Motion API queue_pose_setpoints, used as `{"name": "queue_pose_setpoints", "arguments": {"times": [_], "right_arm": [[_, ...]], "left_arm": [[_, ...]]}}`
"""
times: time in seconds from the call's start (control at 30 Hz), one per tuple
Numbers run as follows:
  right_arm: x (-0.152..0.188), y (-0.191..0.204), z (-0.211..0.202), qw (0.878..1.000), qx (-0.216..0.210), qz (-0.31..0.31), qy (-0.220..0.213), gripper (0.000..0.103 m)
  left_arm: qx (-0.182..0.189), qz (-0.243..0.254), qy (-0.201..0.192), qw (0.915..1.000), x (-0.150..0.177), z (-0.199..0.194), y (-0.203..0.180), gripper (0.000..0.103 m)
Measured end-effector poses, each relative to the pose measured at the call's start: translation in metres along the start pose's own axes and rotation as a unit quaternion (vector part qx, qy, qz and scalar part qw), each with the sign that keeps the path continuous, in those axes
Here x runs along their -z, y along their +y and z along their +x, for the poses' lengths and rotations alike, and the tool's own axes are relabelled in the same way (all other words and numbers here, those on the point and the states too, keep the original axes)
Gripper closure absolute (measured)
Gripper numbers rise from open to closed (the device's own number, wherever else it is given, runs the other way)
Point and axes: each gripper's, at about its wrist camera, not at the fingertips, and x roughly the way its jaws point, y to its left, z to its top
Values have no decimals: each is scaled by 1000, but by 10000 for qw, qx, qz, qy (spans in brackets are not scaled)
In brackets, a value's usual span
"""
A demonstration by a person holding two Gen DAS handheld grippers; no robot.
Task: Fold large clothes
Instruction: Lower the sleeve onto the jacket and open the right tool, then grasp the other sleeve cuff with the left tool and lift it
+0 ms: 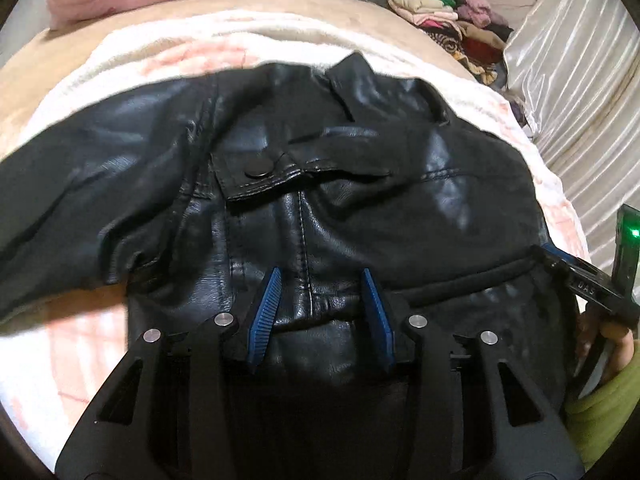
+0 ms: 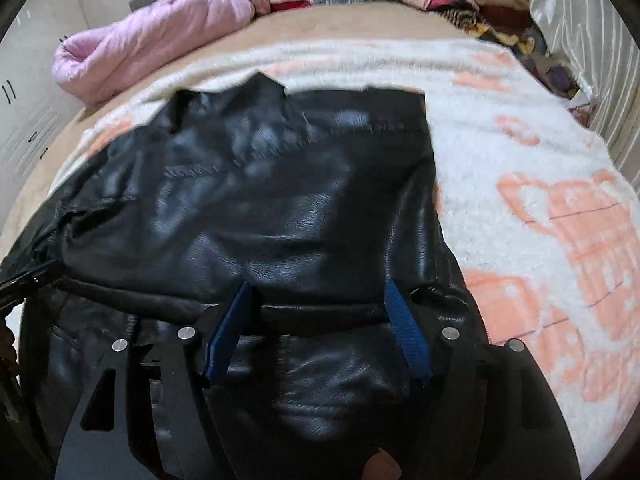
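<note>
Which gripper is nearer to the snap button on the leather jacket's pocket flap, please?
Left. The left gripper sits open just below the snap button on the black leather jacket. The right gripper is open over the jacket's other side, near its hem.

White blanket (image 2: 500, 168) with peach pattern covers the bed, spread over a tan sheet (image 2: 320, 26). Beyond the blanket's far left corner, a pink puffer jacket (image 2: 160, 36) lies bunched on the sheet. Past its far right corner, a pile of mixed folded clothes (image 1: 444, 12), green piece on top. Shiny cream curtain (image 1: 580, 80) hangs right of the blanket.
</note>
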Motion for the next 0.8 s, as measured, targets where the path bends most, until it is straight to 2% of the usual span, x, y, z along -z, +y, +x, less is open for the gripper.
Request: {"name": "queue_pose_setpoints", "arguments": {"times": [0.07, 0.13, 0.2, 0.33, 0.67, 0.8], "right_arm": [[1, 5, -12, 9997, -177, 27, -158, 26], [2, 13, -25, 9993, -244, -26, -292, 21], [2, 23, -35, 9987, -317, -99, -399, 12], [2, 45, -51, 9968, -455, -265, -601, 6], [-7, 100, -70, 9927, -665, -609, -806, 4], [-14, 128, -75, 9902, -761, -794, -858, 4]], "left_arm": [[83, -51, -140, 9999, 2, -14, -1, 51], [2, -103, -225, 9997, 3, -25, -2, 42], [-67, -192, -304, 9993, 5, -34, 0, 32], [-143, -355, -403, 9985, 9, -46, 7, 9], [-377, -627, -637, 9953, 13, -77, 32, 9], [-681, -743, -745, 9921, 18, -89, 47, 9]]}}
